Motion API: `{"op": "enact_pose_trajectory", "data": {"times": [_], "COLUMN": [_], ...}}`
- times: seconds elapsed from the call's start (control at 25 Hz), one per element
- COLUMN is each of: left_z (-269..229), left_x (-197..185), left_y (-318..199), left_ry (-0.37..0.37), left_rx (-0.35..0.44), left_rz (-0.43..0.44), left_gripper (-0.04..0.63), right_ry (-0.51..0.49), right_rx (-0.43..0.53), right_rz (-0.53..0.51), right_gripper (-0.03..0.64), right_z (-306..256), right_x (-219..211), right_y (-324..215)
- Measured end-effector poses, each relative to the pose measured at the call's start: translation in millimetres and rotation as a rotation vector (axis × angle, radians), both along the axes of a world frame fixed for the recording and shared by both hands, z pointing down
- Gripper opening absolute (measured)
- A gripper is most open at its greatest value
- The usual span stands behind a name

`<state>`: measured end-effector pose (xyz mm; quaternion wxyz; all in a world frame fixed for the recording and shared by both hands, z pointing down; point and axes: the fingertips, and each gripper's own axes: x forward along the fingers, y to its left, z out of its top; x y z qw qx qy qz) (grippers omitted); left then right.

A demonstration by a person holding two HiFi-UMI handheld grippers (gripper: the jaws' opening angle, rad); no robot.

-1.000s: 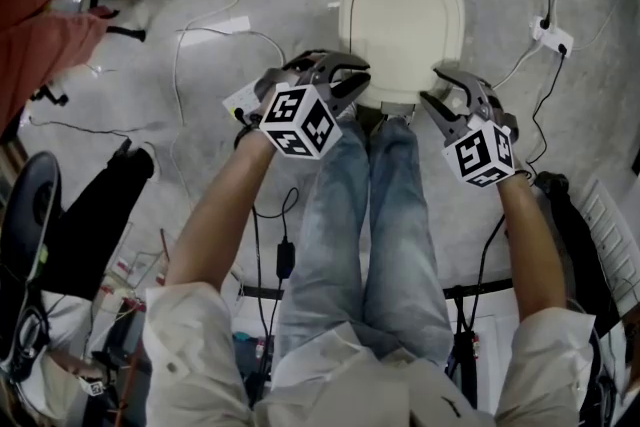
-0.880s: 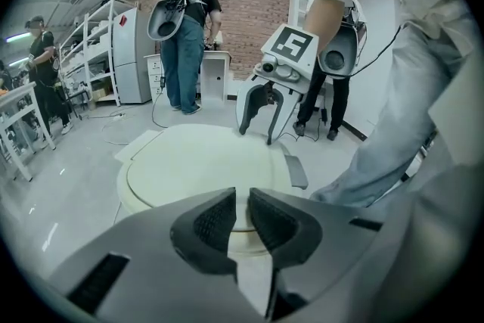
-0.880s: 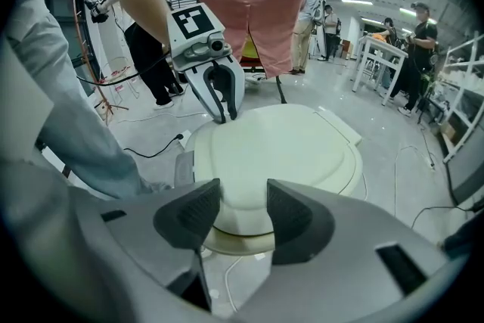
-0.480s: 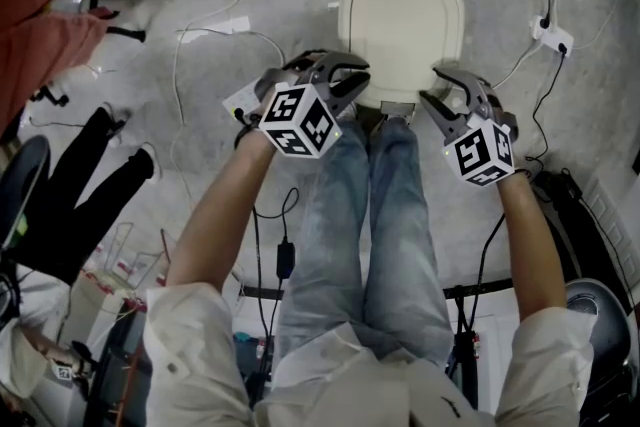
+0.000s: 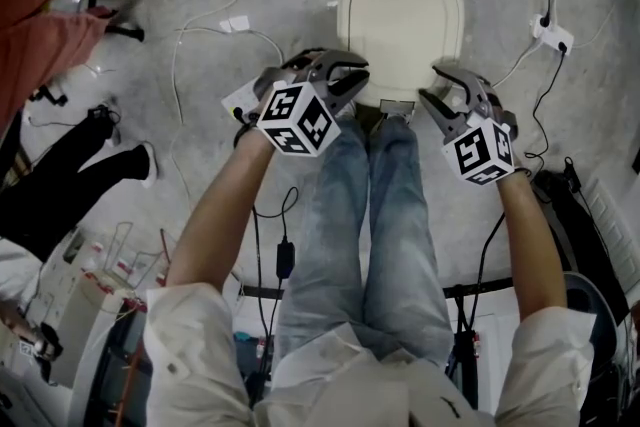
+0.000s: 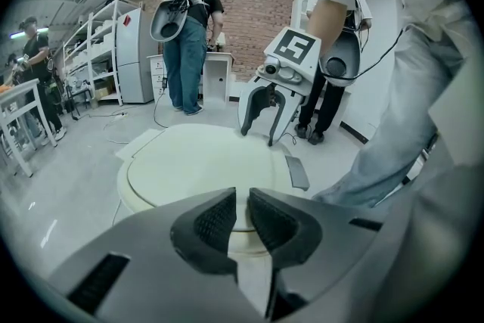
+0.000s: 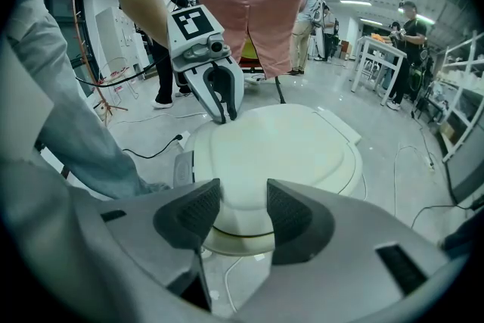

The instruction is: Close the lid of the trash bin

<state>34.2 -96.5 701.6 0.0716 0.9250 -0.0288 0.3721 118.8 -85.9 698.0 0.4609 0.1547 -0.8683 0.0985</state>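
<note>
- Head view: the cream, rounded-square plastic trash bin (image 5: 402, 15) stands on the grey concrete floor (image 5: 200, 125), just beyond the person's blue-jeaned legs (image 5: 370, 215). Its lid lies flat on the rim with no gap showing, so the closing looks done.
- The left gripper (image 5: 352, 83) hangs at the bin's near-left corner and the right gripper (image 5: 437, 87) at its near-right corner. Both tilt down toward the lid. I judge that they flank the near edge so that either could press the lid down if it lifted.
- A small grey flat tab (image 5: 398, 105) juts from the bin's near edge between the two grippers; it may be a pedal. White cables (image 5: 210, 27) trail over the floor on the far left.
- Left gripper view: the left gripper (image 6: 242, 208) has its jaws almost together, with only a thin slit between the ribbed pads and nothing in it. The cream lid (image 6: 189, 163) spreads out just past them, untouched. The right gripper (image 6: 257, 134) shows at the lid's far side, its tips close over the edge; contact cannot be told.
- Right gripper view: the right gripper (image 7: 242, 212) has its jaws plainly apart and empty, framing the lid's (image 7: 280, 147) near edge without gripping it. The left gripper (image 7: 223, 116) points down at the lid's far side. A red cloth (image 7: 246, 23) hangs behind it.
</note>
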Motion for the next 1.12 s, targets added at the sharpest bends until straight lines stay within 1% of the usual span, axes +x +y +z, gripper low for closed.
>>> {"op": "enact_pose_trajectory", "data": {"times": [0.52, 0.64, 0.68, 0.72, 0.76, 0.84, 0.96, 1.12], "left_z": [3.5, -0.3, -3.7, -8.2, -13.3, -25.3, -52.5, -115.0], "left_x": [0.2, 1.7, 2.3, 2.7, 3.0, 3.2, 2.4, -4.2], "left_y": [0.1, -1.0, -3.1, -5.9, -9.2, -16.3, -27.8, -43.1], "left_ry": [-0.003, 0.014, 0.029, 0.048, 0.066, 0.095, 0.147, 0.252], "left_rx": [0.004, 0.014, 0.018, 0.023, 0.028, 0.047, 0.071, 0.060], "left_rz": [-0.011, -0.022, -0.037, -0.058, -0.080, -0.119, -0.198, -0.349], "left_gripper": [0.064, 0.064, 0.060, 0.055, 0.052, 0.043, 0.034, 0.026], "right_ry": [0.004, -0.004, -0.011, -0.021, -0.032, -0.064, -0.121, -0.200], "right_rx": [0.000, -0.003, 0.003, 0.015, 0.030, 0.058, 0.080, 0.131], "right_rz": [0.008, 0.021, 0.034, 0.057, 0.086, 0.162, 0.295, 0.477], "right_gripper": [0.202, 0.200, 0.180, 0.117, 0.080, 0.040, 0.018, 0.018], "right_z": [2.4, 0.7, -1.1, -4.3, -8.7, -20.3, -44.2, -102.6], "right_x": [-0.1, 1.0, 0.9, 0.6, 0.5, 2.0, 6.8, 16.2], "right_y": [0.5, 1.0, 0.3, -1.6, -4.4, -11.4, -22.9, -42.0]}}
